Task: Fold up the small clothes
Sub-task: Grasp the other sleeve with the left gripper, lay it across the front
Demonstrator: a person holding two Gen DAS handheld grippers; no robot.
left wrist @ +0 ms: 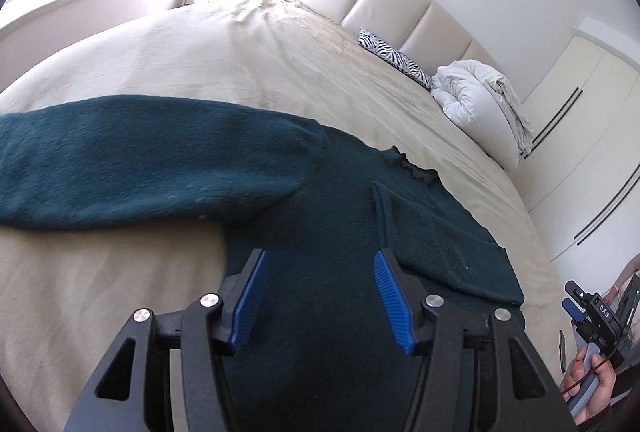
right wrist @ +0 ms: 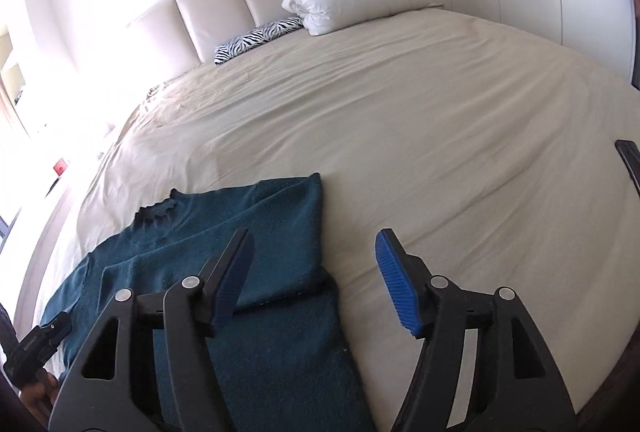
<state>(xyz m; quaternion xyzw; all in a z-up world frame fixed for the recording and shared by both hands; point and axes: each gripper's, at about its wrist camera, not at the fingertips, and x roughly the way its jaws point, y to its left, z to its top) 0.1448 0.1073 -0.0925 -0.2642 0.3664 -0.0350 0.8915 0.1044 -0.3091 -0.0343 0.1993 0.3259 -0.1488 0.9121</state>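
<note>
I see both my left hand-held gripper (left wrist: 318,258) and right hand-held gripper (right wrist: 314,244) spread over the fuzzy dark-teal knitted sweater (left wrist: 320,199) on the beige-sheeted bed (right wrist: 400,131); only the left view shows its outstretched sleeve (left wrist: 140,159).

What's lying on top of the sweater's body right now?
On the teal sweater, one sleeve is folded across its body; the other sleeve lies spread out on the bedsheet. Whatever lies beneath the folded layers is covered.

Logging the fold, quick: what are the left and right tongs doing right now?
Left tongs: open, empty, over the teal sweater.
Right tongs: open, empty, at the sweater's right edge.
</note>
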